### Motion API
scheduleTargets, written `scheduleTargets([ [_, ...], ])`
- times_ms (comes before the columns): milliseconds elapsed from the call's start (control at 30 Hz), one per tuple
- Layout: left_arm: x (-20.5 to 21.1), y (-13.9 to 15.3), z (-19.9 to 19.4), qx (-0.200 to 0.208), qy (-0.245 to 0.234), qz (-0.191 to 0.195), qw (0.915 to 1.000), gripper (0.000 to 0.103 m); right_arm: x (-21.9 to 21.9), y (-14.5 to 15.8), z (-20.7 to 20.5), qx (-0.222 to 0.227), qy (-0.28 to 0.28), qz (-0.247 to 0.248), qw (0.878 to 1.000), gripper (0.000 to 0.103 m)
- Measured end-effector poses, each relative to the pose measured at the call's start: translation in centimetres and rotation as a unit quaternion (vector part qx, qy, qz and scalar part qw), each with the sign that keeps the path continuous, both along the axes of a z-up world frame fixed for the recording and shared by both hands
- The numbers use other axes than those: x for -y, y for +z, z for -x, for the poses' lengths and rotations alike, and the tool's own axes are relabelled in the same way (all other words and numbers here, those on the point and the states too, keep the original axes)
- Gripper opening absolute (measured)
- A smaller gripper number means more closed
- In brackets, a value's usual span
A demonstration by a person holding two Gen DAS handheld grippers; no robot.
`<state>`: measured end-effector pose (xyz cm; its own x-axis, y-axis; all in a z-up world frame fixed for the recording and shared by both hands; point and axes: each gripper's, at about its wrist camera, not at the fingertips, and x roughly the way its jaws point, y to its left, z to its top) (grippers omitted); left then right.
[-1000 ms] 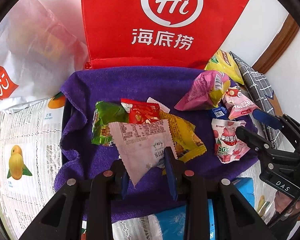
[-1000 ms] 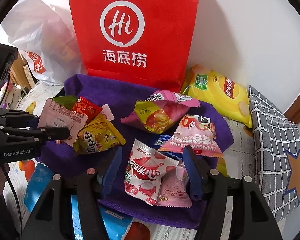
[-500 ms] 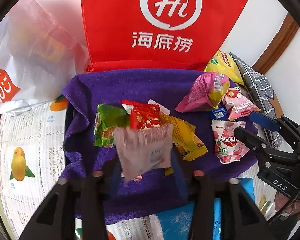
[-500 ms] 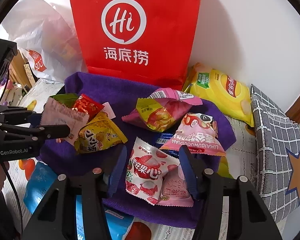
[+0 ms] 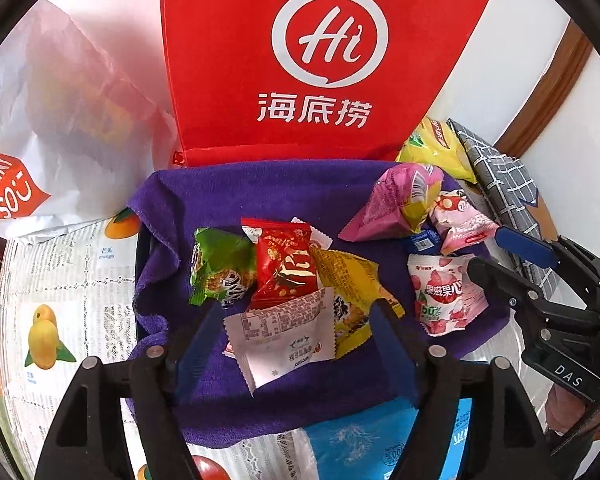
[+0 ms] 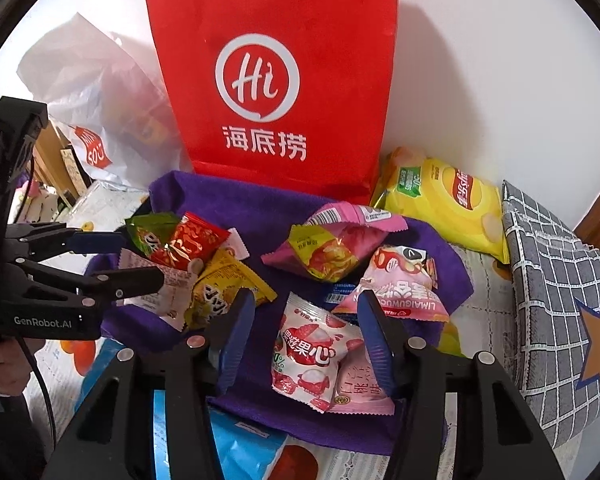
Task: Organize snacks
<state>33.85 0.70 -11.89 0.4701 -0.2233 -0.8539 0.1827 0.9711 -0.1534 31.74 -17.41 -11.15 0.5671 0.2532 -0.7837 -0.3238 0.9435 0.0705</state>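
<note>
Purple towelling cloth (image 5: 260,192) covered the worktop, snacks scattered across it. My left gripper (image 5: 296,336) stood spread, empty, around a pale pink flat foil sachet (image 5: 280,336) lying between its fingers, long axis running across the gap. My right gripper (image 6: 300,332) was likewise spread around a white-and-red lychee jelly packet (image 6: 312,352), which lay just ahead, tilted, on top of a pink packet (image 6: 360,384). Whether either finger touched its packet, I could not tell. The red paper bag's (image 6: 276,80) mouth was cut off above.
</note>
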Motion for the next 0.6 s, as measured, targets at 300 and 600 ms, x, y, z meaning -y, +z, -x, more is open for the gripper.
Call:
scheduleTargets([
  [300, 0.4, 0.9, 0.5, 0.008, -0.003, -0.004, 1.0, 0.08, 1.2, 1.1, 0.1, 0.01, -0.029, -0.017, 0.999, 0.054],
  [600, 0.5, 2.8, 1.8, 0.023, -0.002, 0.001, 0.9997, 0.08, 2.1, 3.1, 2.2, 0.025, -0.055, -0.038, 0.997, 0.054],
])
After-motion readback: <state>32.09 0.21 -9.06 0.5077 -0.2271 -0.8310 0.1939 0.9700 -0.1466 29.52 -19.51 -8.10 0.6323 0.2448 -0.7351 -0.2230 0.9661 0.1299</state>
